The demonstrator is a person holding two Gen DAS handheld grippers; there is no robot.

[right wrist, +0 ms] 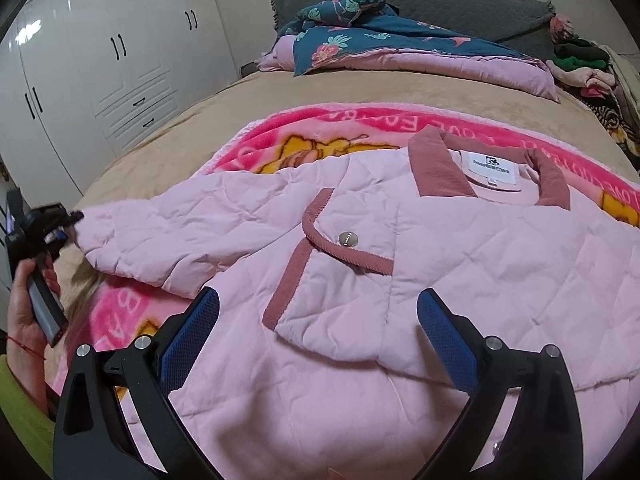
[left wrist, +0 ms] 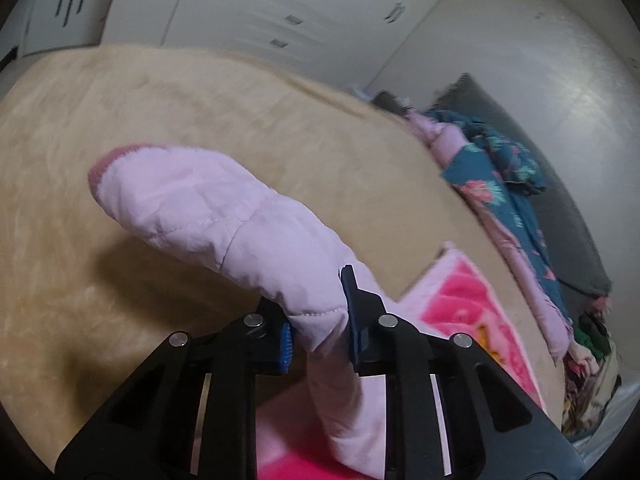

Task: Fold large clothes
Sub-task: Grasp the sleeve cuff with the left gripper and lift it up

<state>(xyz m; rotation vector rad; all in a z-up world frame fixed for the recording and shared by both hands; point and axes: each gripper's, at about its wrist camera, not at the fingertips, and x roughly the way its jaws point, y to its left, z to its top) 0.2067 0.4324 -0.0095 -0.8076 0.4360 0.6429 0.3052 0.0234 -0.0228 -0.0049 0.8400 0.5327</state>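
Observation:
A pale pink quilted jacket (right wrist: 360, 280) with a dusty-rose collar and pocket trim lies front up on a bright pink blanket (right wrist: 304, 136) on the bed. My left gripper (left wrist: 318, 316) is shut on the jacket's sleeve (left wrist: 224, 216) and holds it lifted above the bed; the cuff end sticks out past the fingers. In the right wrist view the left gripper (right wrist: 60, 228) shows at the far left, at the sleeve's end. My right gripper (right wrist: 318, 340) is open and empty, low over the jacket's chest, its blue pads either side of the pocket.
The bed has a tan cover (left wrist: 160, 112). A rolled teal floral and pink quilt (right wrist: 400, 44) lies against the grey headboard (right wrist: 460, 0). A pile of clothes (right wrist: 584, 64) sits at the far right. White wardrobes (right wrist: 120, 52) stand to the left.

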